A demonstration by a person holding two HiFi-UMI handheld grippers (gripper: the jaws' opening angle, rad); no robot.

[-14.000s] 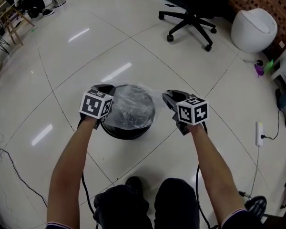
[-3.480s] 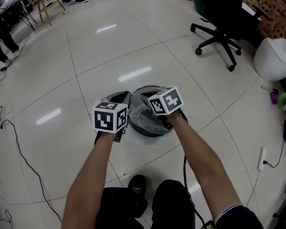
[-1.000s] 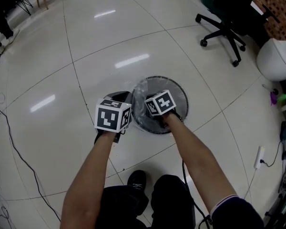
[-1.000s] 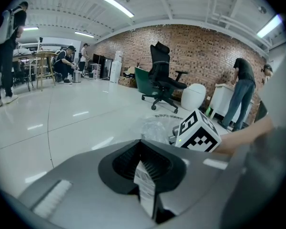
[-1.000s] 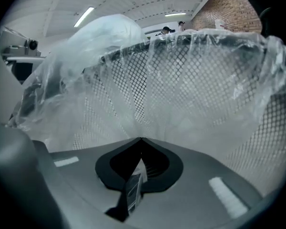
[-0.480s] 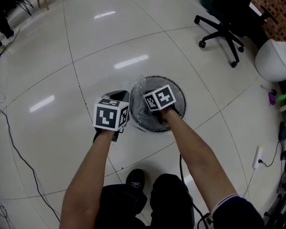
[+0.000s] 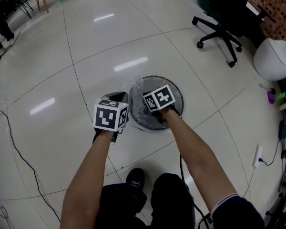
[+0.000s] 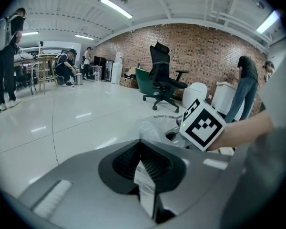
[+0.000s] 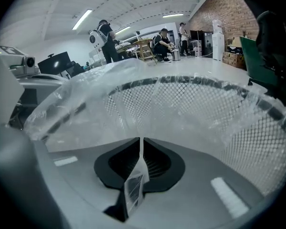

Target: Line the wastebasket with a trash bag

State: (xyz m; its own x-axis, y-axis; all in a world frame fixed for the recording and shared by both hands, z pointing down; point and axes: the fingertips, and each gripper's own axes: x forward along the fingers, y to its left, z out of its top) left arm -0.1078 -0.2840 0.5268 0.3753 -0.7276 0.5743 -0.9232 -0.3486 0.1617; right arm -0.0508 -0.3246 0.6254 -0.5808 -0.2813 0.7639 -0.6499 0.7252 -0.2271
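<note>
The black mesh wastebasket [image 7: 177,90] stands on the tiled floor with a clear trash bag [image 7: 135,93] draped over its rim and hanging inside. My right gripper [image 9: 141,140] points steeply down into the basket, facing the bag film [image 9: 86,104] and the mesh wall [image 9: 209,104]. Its jaws are opening and show a narrow slit with nothing pressed between the pads. My left gripper [image 8: 139,144] is shut and empty. It hovers just left of the basket [image 8: 168,124], apart from the bag's loose edge [image 8: 150,128]. In the head view the right gripper's marker cube [image 7: 158,99] hides its fingertips.
A black office chair [image 7: 219,27] stands beyond the basket to the right, with a white rounded bin [image 7: 274,58] at the far right. Cables [image 7: 9,128] trail over the floor at left. A power strip [image 7: 256,156] lies at right. My shoe [image 7: 133,178] is just behind the basket.
The right gripper has lifted slightly inside the basket. The left gripper has stayed beside the rim. Long before, both grippers were at opposite sides of the rim.
</note>
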